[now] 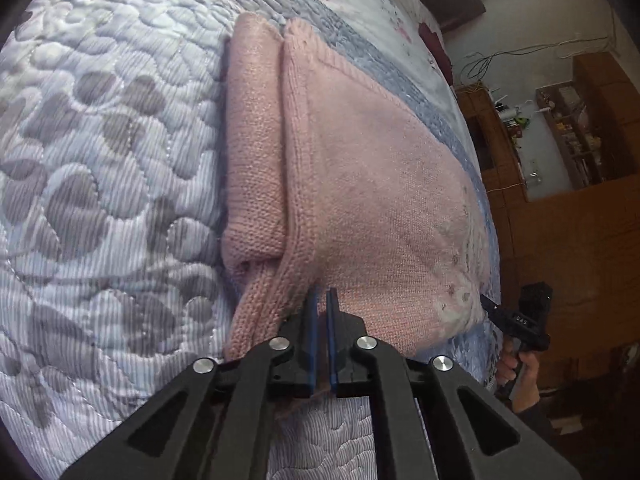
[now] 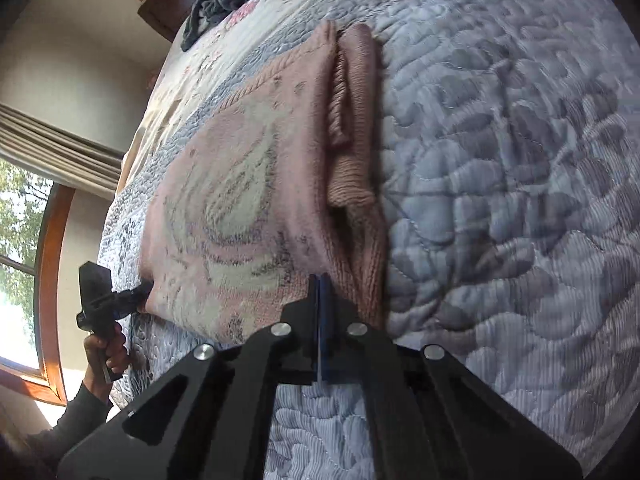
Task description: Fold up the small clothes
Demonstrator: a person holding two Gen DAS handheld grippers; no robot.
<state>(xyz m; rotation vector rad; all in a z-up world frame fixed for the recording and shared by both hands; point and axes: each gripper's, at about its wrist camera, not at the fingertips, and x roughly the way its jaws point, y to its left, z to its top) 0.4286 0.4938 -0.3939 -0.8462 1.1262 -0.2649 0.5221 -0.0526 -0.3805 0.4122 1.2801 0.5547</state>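
Both tongs, the left gripper and right gripper, are pinching the pink sweater's near hem; lifting evenly should keep the fold straight on the bed.

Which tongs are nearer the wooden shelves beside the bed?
Right. The right tongs pinch the pink sweater at its corner toward the wooden shelves; the left tongs pinch its other near corner, farther from them.
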